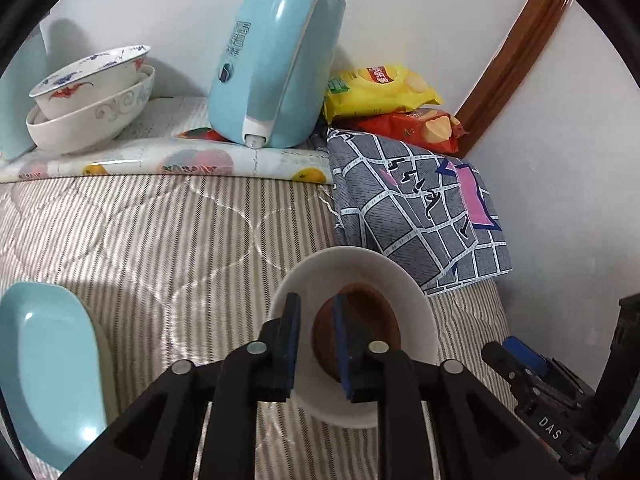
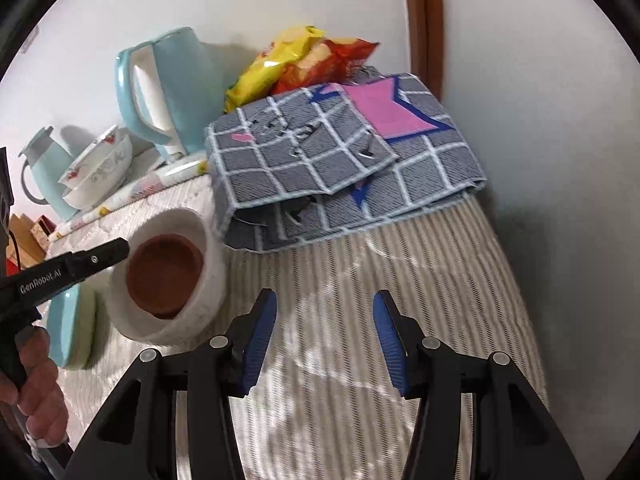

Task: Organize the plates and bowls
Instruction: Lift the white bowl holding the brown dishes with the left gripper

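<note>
A white bowl point(image 1: 400, 280) with a brown bowl point(image 1: 372, 308) nested inside rests on the striped bed cover. My left gripper point(image 1: 316, 300) straddles its near rim, one finger outside and one inside against the brown bowl. A small gap shows beside the pads, so it is open. From the right wrist view the white bowl point(image 2: 208, 280) and brown bowl point(image 2: 164, 276) sit at the left, with the left gripper's finger point(image 2: 116, 250) at the rim. My right gripper point(image 2: 325, 298) hovers open and empty over the cover. A light blue plate point(image 1: 48, 360) lies left of the bowls.
Two patterned bowls point(image 1: 88, 92) are stacked at the back left on a fruit-print cloth, beside a blue kettle point(image 1: 276, 64). Chip bags point(image 1: 380, 88) and a folded grey checked cloth point(image 1: 420, 208) fill the back right corner. A person's hand point(image 2: 36, 392) holds the left gripper.
</note>
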{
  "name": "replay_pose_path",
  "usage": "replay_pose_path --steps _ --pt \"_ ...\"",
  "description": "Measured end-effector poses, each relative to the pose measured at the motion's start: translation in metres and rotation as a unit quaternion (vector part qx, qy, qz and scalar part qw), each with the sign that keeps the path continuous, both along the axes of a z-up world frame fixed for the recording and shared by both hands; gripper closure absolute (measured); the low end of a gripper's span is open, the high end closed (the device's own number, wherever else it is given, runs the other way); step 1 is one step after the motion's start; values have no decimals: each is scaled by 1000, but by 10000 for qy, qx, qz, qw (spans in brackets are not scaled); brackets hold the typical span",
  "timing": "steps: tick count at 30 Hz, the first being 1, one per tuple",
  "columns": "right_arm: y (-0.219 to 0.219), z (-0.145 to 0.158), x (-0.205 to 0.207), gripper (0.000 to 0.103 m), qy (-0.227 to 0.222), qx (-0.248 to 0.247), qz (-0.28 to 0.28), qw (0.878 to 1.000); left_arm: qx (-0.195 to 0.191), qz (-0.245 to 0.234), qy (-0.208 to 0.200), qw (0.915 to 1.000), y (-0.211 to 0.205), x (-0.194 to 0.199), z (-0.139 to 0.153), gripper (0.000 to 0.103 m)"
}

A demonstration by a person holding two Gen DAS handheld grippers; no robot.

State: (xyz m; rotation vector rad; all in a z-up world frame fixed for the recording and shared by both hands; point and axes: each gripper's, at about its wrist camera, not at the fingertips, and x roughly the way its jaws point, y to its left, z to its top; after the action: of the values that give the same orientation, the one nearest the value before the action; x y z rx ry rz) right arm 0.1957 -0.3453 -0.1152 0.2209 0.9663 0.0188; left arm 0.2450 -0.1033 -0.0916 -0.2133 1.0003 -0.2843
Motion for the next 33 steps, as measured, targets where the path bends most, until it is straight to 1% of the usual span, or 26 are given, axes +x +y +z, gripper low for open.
replay_pose_path --steps 2,4,5,8,10,14,15,16,17,19,25,28,33 --pt "8 2 5 53 14 107 72 9999 0 59 -12 10000 5 0 1 86" --pt "18 4 9 59 16 163 160 9997 19 127 1 9999 10 0 1 86" --pt "22 5 11 59 14 171 221 9996 22 138 21 9999 13 1 -1 86" --pt "35 6 15 60 17 169 351 9992 2 160 98 9998 17 2 -5 86" --pt "43 6 18 65 42 162 424 9990 -25 162 150 9998 19 1 -8 86" --pt "53 3 26 68 103 112 478 9987 -27 85 245 9997 17 2 -15 86" --pt "57 1 30 72 170 11 497 9986 29 97 254 9996 16 3 -16 86" --pt "60 -1 32 77 218 -45 516 9984 120 143 238 9995 15 3 -17 86" --pt "62 -3 34 79 272 -74 535 9982 155 168 216 9995 15 3 -19 86" --pt "65 -7 37 83 363 -78 564 9977 118 125 308 9994 15 6 -24 86" --pt "78 -15 43 83 551 -431 677 9953 187 86 422 9989 13 10 -35 85" --pt "84 -19 48 84 657 -613 669 9937 334 35 464 9984 8 13 -39 85" --pt "89 -26 57 84 822 -676 623 9924 406 -34 577 9975 2 19 -47 85"
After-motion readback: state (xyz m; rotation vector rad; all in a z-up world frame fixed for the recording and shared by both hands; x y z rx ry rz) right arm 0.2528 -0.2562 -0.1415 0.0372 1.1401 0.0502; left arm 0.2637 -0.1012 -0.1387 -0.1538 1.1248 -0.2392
